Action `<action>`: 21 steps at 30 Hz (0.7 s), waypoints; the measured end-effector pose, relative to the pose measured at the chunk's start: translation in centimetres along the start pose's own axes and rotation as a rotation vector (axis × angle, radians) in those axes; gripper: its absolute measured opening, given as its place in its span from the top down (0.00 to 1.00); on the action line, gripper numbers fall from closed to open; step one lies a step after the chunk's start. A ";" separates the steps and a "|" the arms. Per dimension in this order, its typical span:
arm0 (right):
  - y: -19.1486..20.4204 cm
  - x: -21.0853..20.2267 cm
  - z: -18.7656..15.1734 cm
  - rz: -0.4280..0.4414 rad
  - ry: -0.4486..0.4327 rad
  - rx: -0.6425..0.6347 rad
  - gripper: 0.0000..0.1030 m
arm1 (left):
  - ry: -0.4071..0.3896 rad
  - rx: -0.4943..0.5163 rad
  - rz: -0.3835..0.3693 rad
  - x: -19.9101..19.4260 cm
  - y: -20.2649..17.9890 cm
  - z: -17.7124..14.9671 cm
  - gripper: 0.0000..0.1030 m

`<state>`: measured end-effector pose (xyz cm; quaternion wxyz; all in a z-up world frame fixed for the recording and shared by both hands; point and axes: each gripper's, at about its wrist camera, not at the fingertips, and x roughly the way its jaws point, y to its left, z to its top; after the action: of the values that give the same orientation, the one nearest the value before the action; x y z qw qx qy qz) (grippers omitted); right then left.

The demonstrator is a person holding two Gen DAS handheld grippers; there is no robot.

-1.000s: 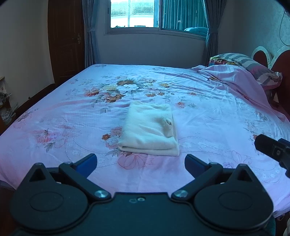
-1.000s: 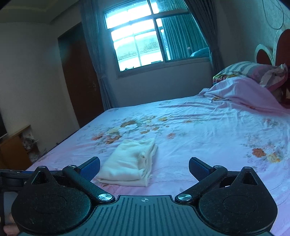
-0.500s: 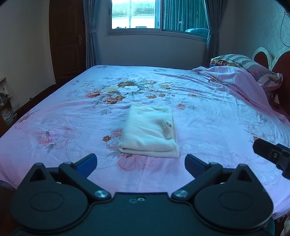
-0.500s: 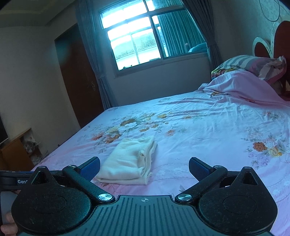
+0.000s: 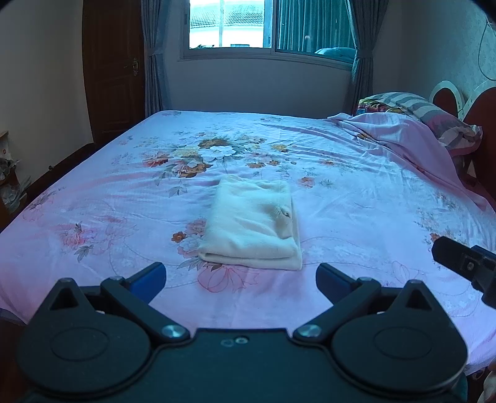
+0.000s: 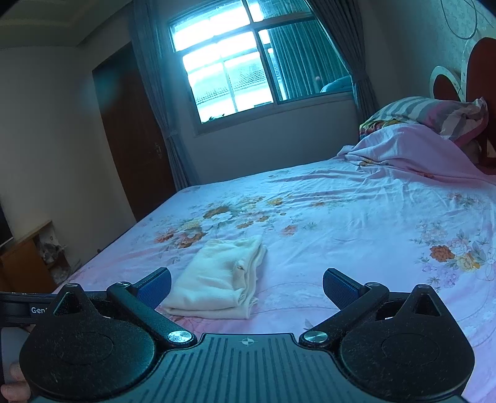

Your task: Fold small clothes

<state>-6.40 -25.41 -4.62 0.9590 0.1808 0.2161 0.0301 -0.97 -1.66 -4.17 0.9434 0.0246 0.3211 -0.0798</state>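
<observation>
A cream garment (image 5: 252,224) lies folded into a neat rectangle on the pink floral bedsheet (image 5: 124,198). It also shows in the right wrist view (image 6: 221,279). My left gripper (image 5: 241,276) is open and empty, held back from the garment's near edge. My right gripper (image 6: 247,284) is open and empty, to the right of the garment and back from it. Part of the right gripper's body (image 5: 465,263) shows at the right edge of the left wrist view.
Pillows (image 5: 434,114) and a bunched pink cover (image 5: 396,136) lie at the bed's head on the right, by a red headboard (image 6: 483,77). A window (image 5: 266,24) and a dark door (image 5: 111,68) are beyond. A wooden cabinet (image 6: 21,263) stands on the left.
Both grippers have drawn back and tilted up slightly, so the folded garment sits a little lower in each view. The garment has not moved.
</observation>
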 end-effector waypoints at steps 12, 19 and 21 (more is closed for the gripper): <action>-0.4 0.5 -0.2 -0.006 0.011 0.007 0.00 | 0.007 0.010 -0.007 0.3 -0.4 0.1 0.02; -0.4 0.8 -0.4 -0.015 0.018 0.012 0.00 | 0.015 0.010 -0.015 0.7 -0.2 0.2 0.02; -0.5 0.9 -0.4 -0.019 0.019 0.014 0.00 | 0.014 0.008 -0.016 0.7 -0.3 0.1 0.02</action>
<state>-5.75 -25.65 -5.52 0.9559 0.1853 0.2269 0.0212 -0.42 -2.05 -4.46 0.9403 0.0263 0.3275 -0.0886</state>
